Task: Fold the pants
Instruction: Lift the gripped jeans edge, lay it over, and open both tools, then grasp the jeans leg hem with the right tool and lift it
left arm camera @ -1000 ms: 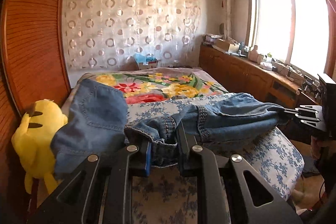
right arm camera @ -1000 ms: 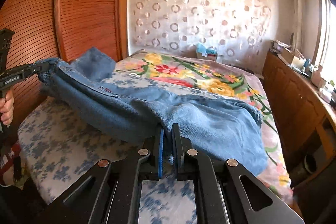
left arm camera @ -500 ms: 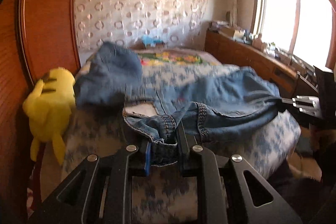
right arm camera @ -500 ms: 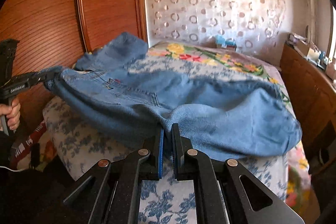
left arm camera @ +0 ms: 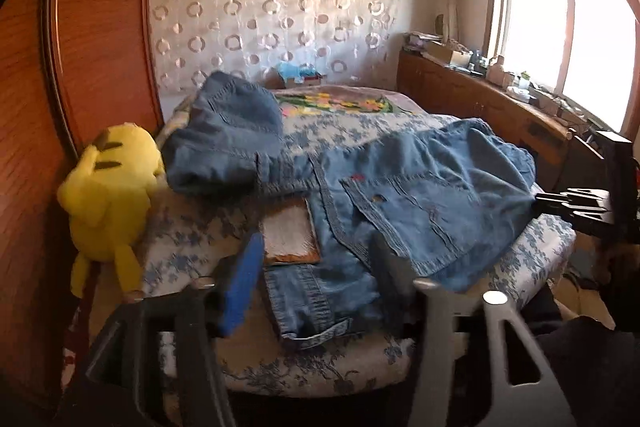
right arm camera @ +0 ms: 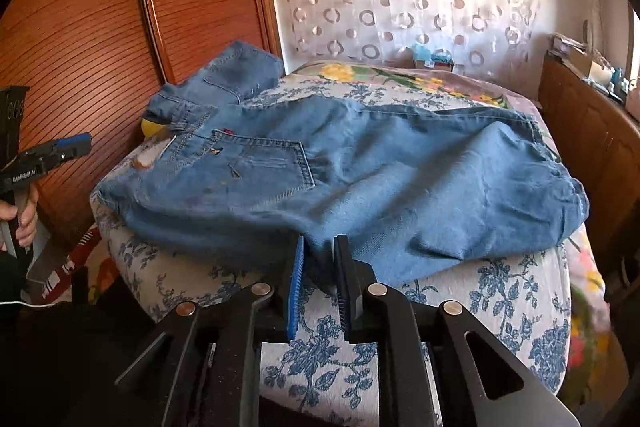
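Blue jeans lie spread across the near end of the bed, back pocket up. My left gripper is open and its jaws are still widening. The waistband rests on the bed between the fingers, untouched by either pad. In the right wrist view the same gripper sits just off the waist end of the jeans. My right gripper is opening too, and the near edge of a leg lies loose in its narrow gap. It shows at the far right in the left wrist view.
A second piece of denim is piled at the back left of the bed. A yellow plush toy leans against the wooden wardrobe. A low wooden cabinet runs under the window. A person's hand holds the left gripper's handle.
Both grippers came down and laid the jeans on the bed. The left jaws opened wide and let go of the waistband. The right jaws parted slightly.
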